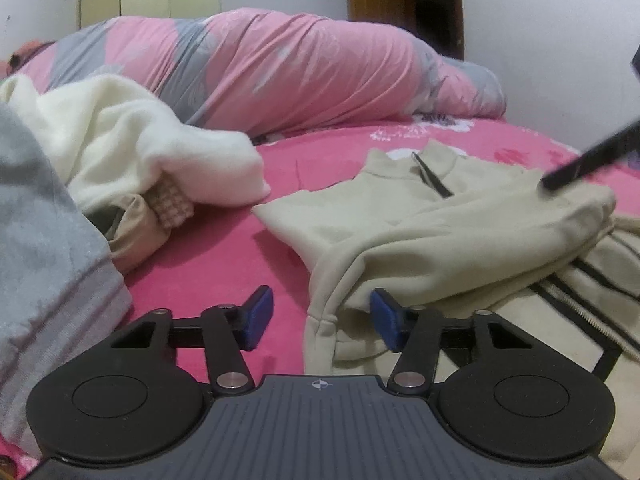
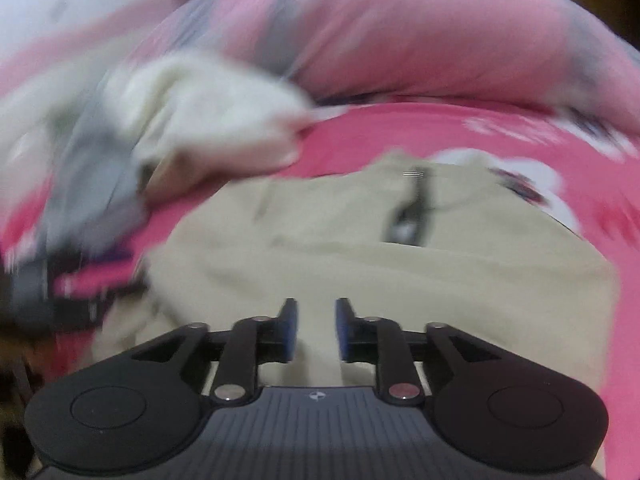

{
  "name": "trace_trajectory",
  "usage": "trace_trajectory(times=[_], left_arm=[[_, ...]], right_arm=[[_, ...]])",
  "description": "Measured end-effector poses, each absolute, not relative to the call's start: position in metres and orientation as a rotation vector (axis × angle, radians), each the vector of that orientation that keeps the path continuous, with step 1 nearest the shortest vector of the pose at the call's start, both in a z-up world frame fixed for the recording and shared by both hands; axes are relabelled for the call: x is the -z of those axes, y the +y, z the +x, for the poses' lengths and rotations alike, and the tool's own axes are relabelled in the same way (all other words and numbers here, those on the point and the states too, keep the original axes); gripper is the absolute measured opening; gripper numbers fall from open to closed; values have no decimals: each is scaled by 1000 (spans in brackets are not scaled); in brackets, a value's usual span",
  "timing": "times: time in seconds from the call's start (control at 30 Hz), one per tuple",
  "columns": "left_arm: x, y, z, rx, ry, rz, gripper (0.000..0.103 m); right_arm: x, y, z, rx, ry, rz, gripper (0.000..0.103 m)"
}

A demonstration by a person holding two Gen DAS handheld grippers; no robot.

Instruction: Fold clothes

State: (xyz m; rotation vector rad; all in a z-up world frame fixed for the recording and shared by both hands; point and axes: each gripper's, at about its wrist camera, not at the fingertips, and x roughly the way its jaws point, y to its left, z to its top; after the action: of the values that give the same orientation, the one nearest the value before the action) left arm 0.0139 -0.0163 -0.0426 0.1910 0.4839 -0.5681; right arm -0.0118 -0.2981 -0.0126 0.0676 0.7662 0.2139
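Blue pads tipped the left tongs (image 1: 321, 317), whose jaws stood apart low in the left wrist view; the folded edge of the beige zip-neck sweatshirt (image 1: 440, 236) lay between them, its hem draped against the right pad, while the left pad hung clear over the bright pink bed sheet (image 1: 208, 264). I could not tell whether the right pad pressed the cloth. The sweatshirt lay partly folded on the bed toward 2 o'clock, its collar and dark zip pointing away, and over a striped beige garment (image 1: 592, 300) at 3 o'clock. A grey garment (image 1: 48, 248) filled the 9 o'clock edge.

In the right wrist view — badly blurred — the right tongs (image 2: 316, 330) had their jaws parted by a narrow gap with nothing between the pads, hovering over the same sweatshirt's body. A dark bar at 2 o'clock in the left view reached over the sweatshirt's far shoulder; what it was could not be told.

Farther off, at 10 o'clock, sat a heap of cream fleece (image 1: 132, 140) — and beyond it a rolled pink-and-grey quilt (image 1: 288, 68) along the wall.
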Motion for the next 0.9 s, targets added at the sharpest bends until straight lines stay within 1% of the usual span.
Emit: trace_trajectory(times=[0.03,0.07,0.13,0.23,0.3,0.37,0.4,0.43,0.47,0.53,0.6,0.67,0.7,0.73,0.77,0.8,0.87,0.9], left_arm=[[43,-16,14,575,482,187,48],[44,-15,14,582,481,184,46],[48,-16,15,604,489,184,44],[54,-17,18,640,504,180,44],[59,-19,22,661,516,161,43],[62,-19,25,664,518,138,40],[62,-19,26,660,518,126,38],[63,-19,27,656,519,114,33],[62,-18,28,646,513,106,24],[59,-16,24,620,479,101,19],[53,-15,11,603,393,110,17],[51,-21,-5,576,306,205,14],[50,-25,-13,562,262,256,13],[53,-27,-14,558,270,287,13],[56,-29,-14,558,288,315,13],[59,-30,-14,557,306,342,13],[57,-26,-11,560,345,328,14],[55,-24,-9,561,364,317,14]], right_arm=[[16,-284,-8,-252,772,4,36],[18,-274,-4,-293,776,-45,39],[22,-255,3,-373,782,-142,49],[27,-242,13,-431,820,-252,49],[34,-241,18,-452,868,-256,49],[40,-241,22,-473,915,-260,43],[40,-240,21,-479,917,-265,29],[41,-240,19,-483,918,-272,7],[38,-236,15,-463,900,-310,4],[26,-226,4,-387,796,-440,3],[10,-215,-13,-272,622,-598,3],[3,-204,-31,-195,492,-669,3],[13,-197,-41,-191,461,-744,3],[23,-190,-52,-186,429,-819,3],[34,-183,-63,-183,401,-898,3],[60,-177,-74,-197,419,-1019,3],[93,-174,-90,-259,493,-1117,3],[98,-174,-95,-262,516,-1119,4]])
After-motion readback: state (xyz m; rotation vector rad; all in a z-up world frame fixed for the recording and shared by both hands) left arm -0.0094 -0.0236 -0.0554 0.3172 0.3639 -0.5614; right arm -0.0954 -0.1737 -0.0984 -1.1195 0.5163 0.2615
